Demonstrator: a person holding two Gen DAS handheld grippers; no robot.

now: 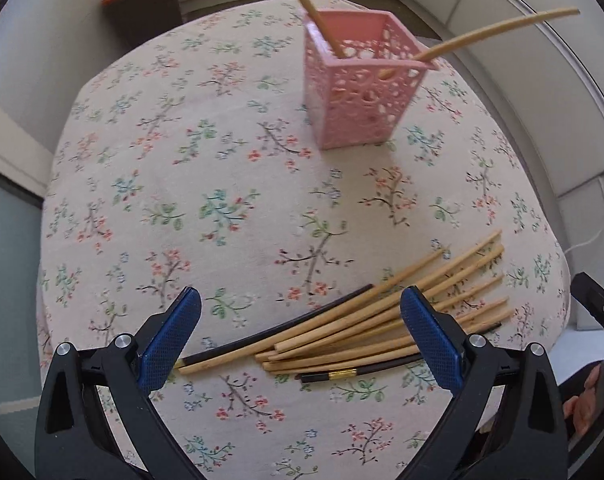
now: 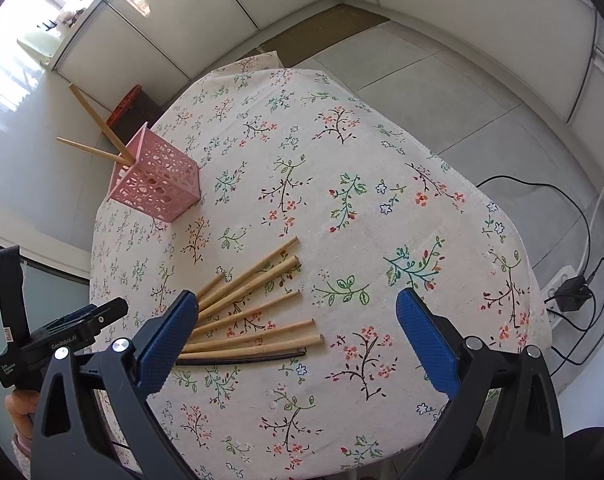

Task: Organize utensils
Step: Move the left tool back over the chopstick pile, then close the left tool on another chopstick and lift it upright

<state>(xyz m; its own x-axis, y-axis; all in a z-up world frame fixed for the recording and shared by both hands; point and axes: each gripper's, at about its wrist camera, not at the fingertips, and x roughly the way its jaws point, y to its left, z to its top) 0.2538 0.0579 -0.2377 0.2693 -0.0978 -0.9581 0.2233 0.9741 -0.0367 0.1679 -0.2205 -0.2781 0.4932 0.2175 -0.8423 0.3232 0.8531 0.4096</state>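
Note:
A pile of several wooden chopsticks (image 1: 382, 312) with two black ones lies on the floral tablecloth, also in the right wrist view (image 2: 254, 300). A pink perforated holder (image 1: 362, 80) stands upright at the back with two wooden chopsticks (image 1: 482, 34) leaning out of it; it shows in the right wrist view (image 2: 156, 182) too. My left gripper (image 1: 300, 334) is open and empty, hovering just above the pile. My right gripper (image 2: 298, 336) is open and empty, above the cloth to the right of the pile.
The table (image 2: 382, 160) is small with rounded edges that drop off on all sides. A dark bin with a red rim (image 1: 142, 0) stands on the floor behind it. Cables and a power strip (image 2: 570, 292) lie on the floor at the right.

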